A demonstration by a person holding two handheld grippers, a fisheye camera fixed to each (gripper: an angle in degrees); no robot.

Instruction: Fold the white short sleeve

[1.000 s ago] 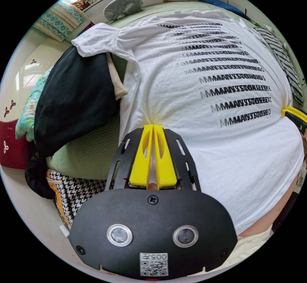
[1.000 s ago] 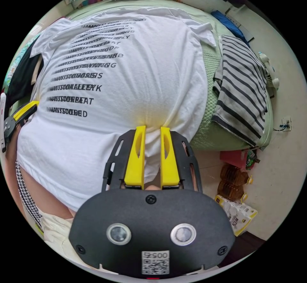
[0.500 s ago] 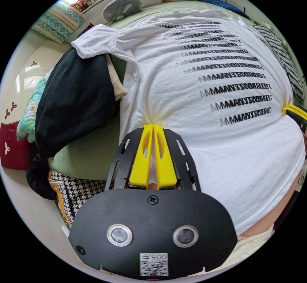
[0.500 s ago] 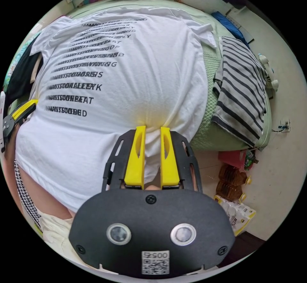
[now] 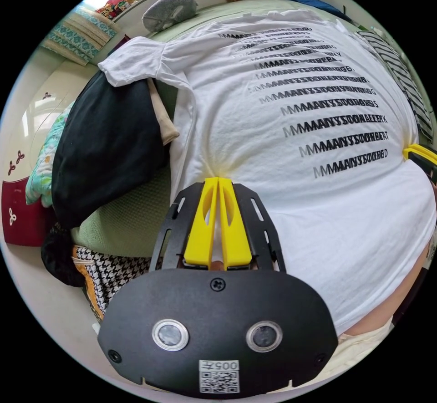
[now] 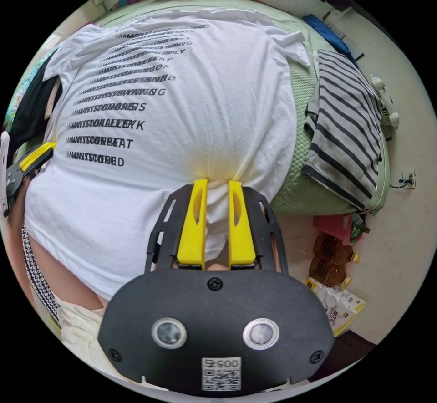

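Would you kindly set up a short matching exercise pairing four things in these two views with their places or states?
Things:
1. white T-shirt
2. striped garment
3. black garment
4. bottles

Places or states:
A. on the floor beside the bed
B. under the T-shirt's sleeve
C. gripped by both pairs of jaws
D. lying at the bed's edge, untouched

Pairs: 1-C, 2-D, 3-B, 4-A

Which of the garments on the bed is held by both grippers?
The white T-shirt with black lettering: the left gripper and right gripper pinch its sides. The striped garment and black garment lie untouched.
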